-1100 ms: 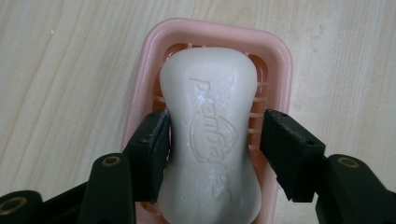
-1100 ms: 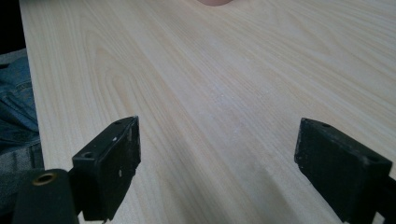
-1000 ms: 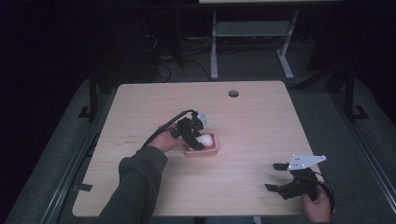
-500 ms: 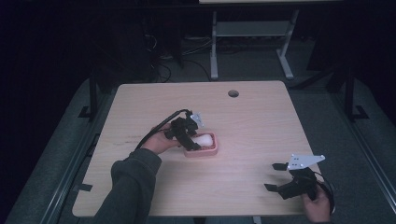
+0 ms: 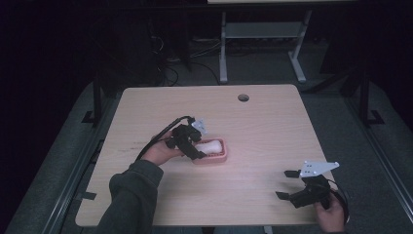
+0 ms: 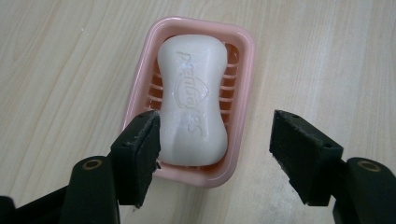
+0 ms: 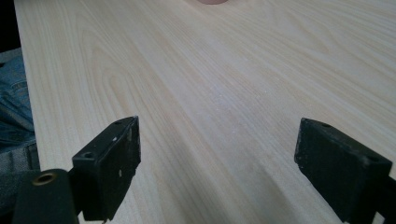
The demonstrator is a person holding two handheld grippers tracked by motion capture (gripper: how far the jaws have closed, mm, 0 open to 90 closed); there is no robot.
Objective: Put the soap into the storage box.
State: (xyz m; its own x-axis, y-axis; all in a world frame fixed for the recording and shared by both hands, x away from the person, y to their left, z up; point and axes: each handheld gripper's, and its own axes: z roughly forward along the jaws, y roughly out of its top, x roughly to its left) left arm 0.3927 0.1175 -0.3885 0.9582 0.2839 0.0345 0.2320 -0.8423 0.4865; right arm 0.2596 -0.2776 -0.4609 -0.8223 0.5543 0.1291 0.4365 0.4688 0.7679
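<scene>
— White soap (image 6: pixel 192 98) lies lengthwise in the pink dish (image 6: pixel 244 56) near the middle of the worktop (image 5: pixel 272 126). Why are the left tongs (image 6: pixel 212 140) spread so wide?

— Probably to straddle the dish; one jaw overlaps its rim, pinching nothing.

— And the right tongs (image 5: pixel 287 184)?

— Also spread, empty, parked well apart near the worktop's edge, likely to stay clear.

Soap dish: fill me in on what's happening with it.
A person holds a gripper in each hand at a wooden table. The left gripper hangs open over the near end of a white soap lying in a pink dish, one jaw at the dish's edge. The right gripper sits open near the table's front right corner, holding nothing.
</scene>
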